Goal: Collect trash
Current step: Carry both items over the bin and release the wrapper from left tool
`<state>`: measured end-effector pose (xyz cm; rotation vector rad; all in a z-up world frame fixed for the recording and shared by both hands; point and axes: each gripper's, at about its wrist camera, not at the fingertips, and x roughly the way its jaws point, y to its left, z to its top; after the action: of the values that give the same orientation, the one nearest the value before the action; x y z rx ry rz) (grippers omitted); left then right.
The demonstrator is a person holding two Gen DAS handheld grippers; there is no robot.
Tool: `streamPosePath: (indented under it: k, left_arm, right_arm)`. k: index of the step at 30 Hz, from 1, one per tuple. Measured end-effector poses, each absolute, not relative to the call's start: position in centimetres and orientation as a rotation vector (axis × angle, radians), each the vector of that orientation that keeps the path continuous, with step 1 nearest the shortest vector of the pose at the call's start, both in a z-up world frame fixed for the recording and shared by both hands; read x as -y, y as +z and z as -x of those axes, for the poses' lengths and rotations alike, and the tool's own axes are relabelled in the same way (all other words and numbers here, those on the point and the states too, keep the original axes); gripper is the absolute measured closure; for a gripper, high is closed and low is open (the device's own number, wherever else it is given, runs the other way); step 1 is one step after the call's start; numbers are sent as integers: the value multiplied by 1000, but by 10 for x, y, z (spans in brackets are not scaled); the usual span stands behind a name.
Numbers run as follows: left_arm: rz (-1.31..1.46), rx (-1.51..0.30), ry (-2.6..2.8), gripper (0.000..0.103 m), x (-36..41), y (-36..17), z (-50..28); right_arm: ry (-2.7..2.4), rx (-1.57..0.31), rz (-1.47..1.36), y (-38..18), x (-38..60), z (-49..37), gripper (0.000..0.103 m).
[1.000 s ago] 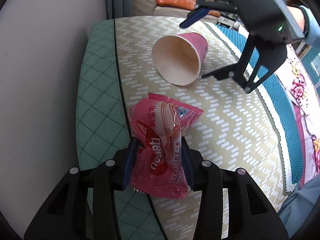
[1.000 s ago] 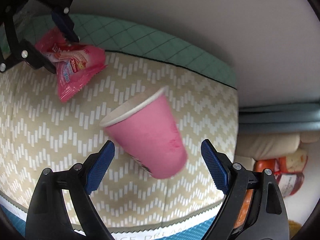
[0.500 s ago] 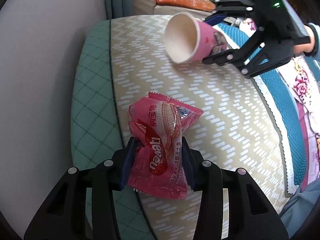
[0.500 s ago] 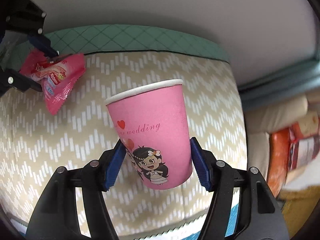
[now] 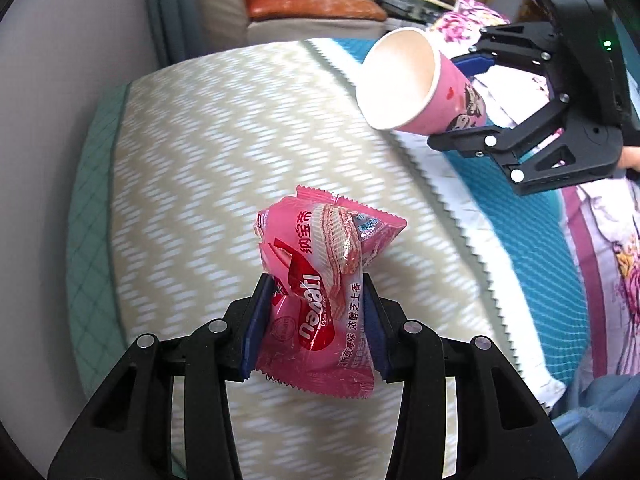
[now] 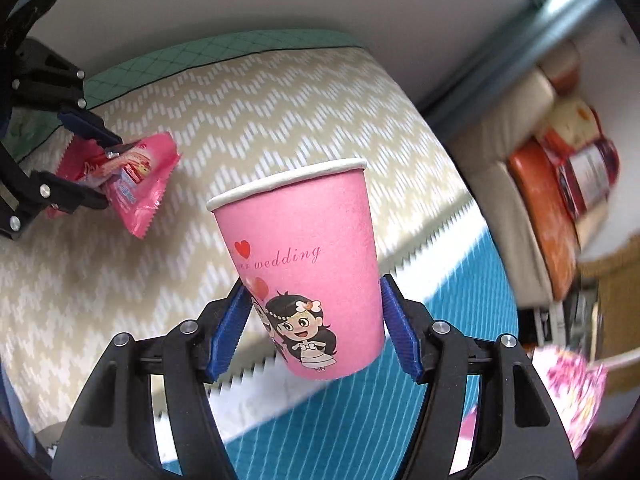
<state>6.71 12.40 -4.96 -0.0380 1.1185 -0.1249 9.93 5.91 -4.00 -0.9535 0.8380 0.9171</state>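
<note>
Chevron-woven bedspread (image 5: 200,152), left gripper (image 5: 312,320) pinching crinkly foil wrapper (image 5: 320,280), right gripper (image 6: 316,328) clamping tapered paper cup (image 6: 296,248)

A second ago the paper cup (image 6: 304,264) lies on its side on the bed (image 6: 280,112), between the wide-open pads of the right hand-held gripper (image 6: 316,332). Now those pads press its lower sides and the cup is lifted off the bed, carried right over the blue sheet (image 5: 532,240). In the left wrist view its mouth tips toward the camera.
</note>
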Motion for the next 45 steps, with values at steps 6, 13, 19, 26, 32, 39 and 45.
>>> streamPosePath:
  k: [6,13,19,26,32,39,45]
  left_arm:
    - [-1,-1124,-164,59,-74,-46,-70]
    - [-11,-1117,-201,59,-15,-43,-84]
    - [-47,-1113,-224,59,40,-37,-95]
    - [-70,-1117,-250,59,98,-39,-111]
    - [-100,-1111,-282,59,147,-36,-122]
    - [-138,-1116,-306,59,191,-39,-135]
    - [-139,-1138,-331,59,210,-43,-146]
  right_arm:
    - [800,-870,852,-34,2,-84,41]
    - [681,-889,717,-27,86,-68,41]
    - [602,-914,630,-25,141,-53,41]
    - [465,-963,503,-26,214,-44,41]
    - [373,-959,368,-28,264,-43,41]
    - [304,-958,239,-31,322,-42,41]
    - [281,-959,141,-30,355,-50,41]
